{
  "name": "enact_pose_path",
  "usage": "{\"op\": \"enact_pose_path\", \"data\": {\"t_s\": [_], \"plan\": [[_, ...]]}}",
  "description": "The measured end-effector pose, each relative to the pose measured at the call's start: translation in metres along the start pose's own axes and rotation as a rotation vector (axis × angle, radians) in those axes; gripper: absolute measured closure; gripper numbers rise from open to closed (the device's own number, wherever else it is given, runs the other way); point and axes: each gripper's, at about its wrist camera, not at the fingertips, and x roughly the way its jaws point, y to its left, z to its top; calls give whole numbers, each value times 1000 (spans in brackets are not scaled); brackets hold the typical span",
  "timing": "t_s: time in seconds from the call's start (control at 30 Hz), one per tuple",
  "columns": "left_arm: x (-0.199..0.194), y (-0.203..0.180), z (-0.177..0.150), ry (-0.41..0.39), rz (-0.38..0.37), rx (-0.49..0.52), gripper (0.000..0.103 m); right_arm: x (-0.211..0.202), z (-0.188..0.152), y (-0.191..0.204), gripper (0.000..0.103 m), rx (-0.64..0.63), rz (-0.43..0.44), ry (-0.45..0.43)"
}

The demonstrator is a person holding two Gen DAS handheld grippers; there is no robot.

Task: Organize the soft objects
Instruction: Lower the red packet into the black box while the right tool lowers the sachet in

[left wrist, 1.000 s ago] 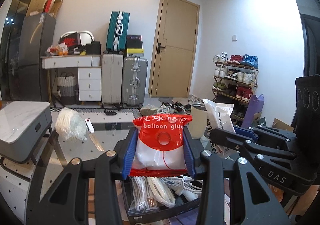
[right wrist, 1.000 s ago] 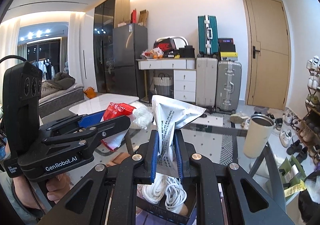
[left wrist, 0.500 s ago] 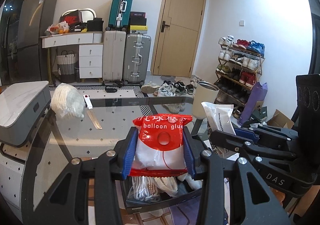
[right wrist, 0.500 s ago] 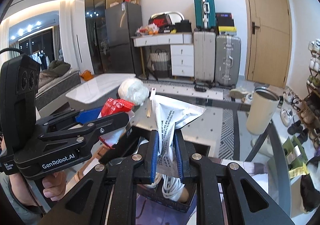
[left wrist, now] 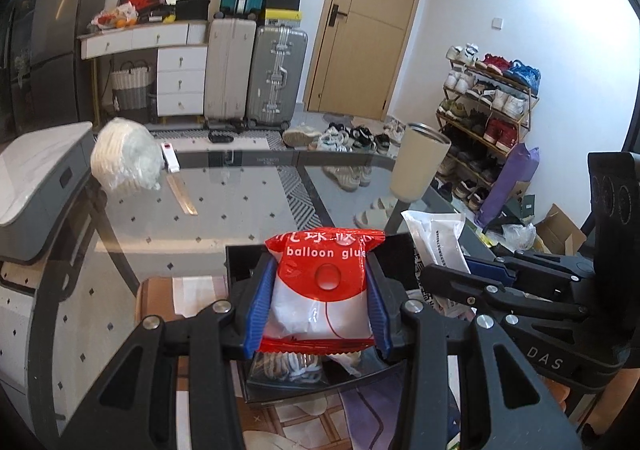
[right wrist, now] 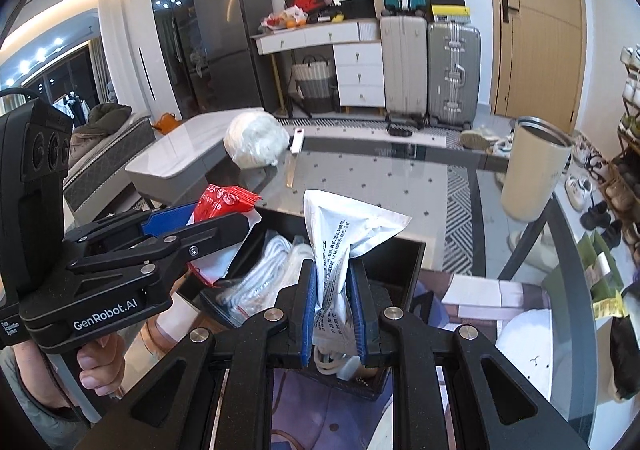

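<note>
Left gripper [left wrist: 320, 310] clenched on red glue packet [left wrist: 324, 282]; right gripper [right wrist: 332, 314] clenched on white pouch [right wrist: 340, 238], both above black bin [right wrist: 404, 262].

A beige tumbler [left wrist: 418, 162] stands on the glass table [left wrist: 248, 206] near suitcases [left wrist: 256, 74].

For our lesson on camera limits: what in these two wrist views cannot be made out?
- Black bin contents: both views, mostly hidden by the held packets and grippers.
- White pouch print: right view, too small to read.
- Red packet top line: left view, crumpled.
- Person's hand: right view, mostly behind the left gripper.
</note>
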Motion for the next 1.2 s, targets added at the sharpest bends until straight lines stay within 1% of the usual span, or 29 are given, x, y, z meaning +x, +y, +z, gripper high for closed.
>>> {"op": "enact_pose_path", "data": {"t_s": [0.07, 0.27, 0.5, 0.87, 0.97, 1.2], "plan": [[5, 2, -1, 33, -8, -12, 61, 1, -3, 1, 88, 1, -1, 15], [13, 3, -5, 81, 2, -22, 61, 11, -5, -4, 88, 14, 4, 51], [14, 4, -9, 95, -5, -22, 61, 15, -8, -2, 87, 17, 10, 78], [21, 7, -10, 124, 9, -30, 61, 17, -10, -1, 86, 24, 9, 85], [21, 7, -11, 119, 20, -30, 61, 17, -11, -2, 86, 24, 8, 86], [27, 5, -13, 146, 21, -27, 61, 20, -13, -5, 85, 27, 7, 96]]}}
